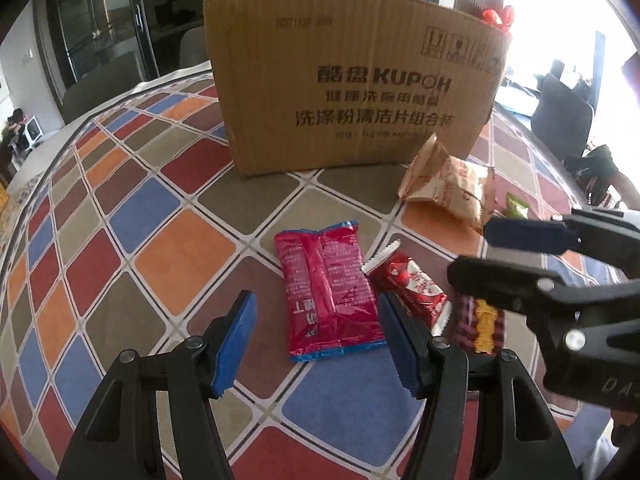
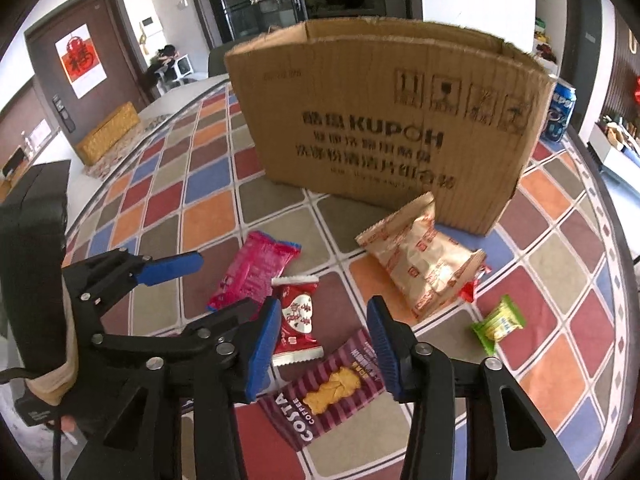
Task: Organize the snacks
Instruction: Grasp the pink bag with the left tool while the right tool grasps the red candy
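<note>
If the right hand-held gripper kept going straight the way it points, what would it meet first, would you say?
Most likely the Costa packet, lying on the tablecloth between the open right hand-held gripper's fingers; depth is uncertain.

A: What colours does the desk cloth (image 1: 152, 224) carry?
B: Orange, blue, dark red and olive squares between pale lines.
A: And the snacks?
B: A magenta packet (image 1: 328, 296), a red-and-white candy wrapper (image 2: 296, 316), a purple-striped Costa biscuit pack (image 2: 332, 388), a green sachet (image 2: 498, 322), a beige bag with red print (image 2: 424, 268).
A: The box?
B: Brown cardboard box (image 2: 380, 128), black lettering.
</note>
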`<state>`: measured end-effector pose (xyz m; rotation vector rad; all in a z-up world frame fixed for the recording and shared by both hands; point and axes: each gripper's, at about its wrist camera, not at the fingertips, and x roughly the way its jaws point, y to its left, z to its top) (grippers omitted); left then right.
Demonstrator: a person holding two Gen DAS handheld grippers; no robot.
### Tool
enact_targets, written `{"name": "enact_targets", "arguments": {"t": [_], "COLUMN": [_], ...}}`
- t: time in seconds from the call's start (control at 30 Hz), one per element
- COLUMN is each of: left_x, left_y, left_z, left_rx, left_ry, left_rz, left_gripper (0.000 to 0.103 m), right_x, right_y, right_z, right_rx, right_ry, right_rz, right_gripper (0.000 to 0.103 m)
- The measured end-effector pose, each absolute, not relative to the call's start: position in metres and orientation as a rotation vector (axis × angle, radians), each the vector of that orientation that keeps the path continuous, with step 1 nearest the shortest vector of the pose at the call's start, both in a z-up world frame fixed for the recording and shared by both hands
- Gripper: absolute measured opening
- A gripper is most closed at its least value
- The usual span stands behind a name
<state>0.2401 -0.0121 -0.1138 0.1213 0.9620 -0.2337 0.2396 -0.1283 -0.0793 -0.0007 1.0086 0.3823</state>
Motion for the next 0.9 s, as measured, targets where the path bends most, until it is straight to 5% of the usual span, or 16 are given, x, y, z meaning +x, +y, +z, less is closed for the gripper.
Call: {"name": "enact_targets", "arguments": {"t": [0.4,0.53,0.9], "left_x": [0.25,0.25,0.24], "left_y": [-0.019,-0.016,0.003], "left_z": [-0.124,-0.126,-0.12], "left_rx": [0.106,0.073,0.073], "left_ry": [0.989,0.998,0.975], "left_rz": [-0.236,-0.256,-0.213], "left_gripper": [0.062,0.049,0.041], "right_x": [0.246,0.248,0.253], "right_y": [-0.125,-0.121,-0.108], "right_z": [-0.096,-0.098,-0.105], "right_rx": [0.033,0.039,0.029], "right_ry": [1.057,1.064,1.078], "right_rz": [0.406,0.416,0.443], "right_gripper": [0.041,0.041,0.038]}}
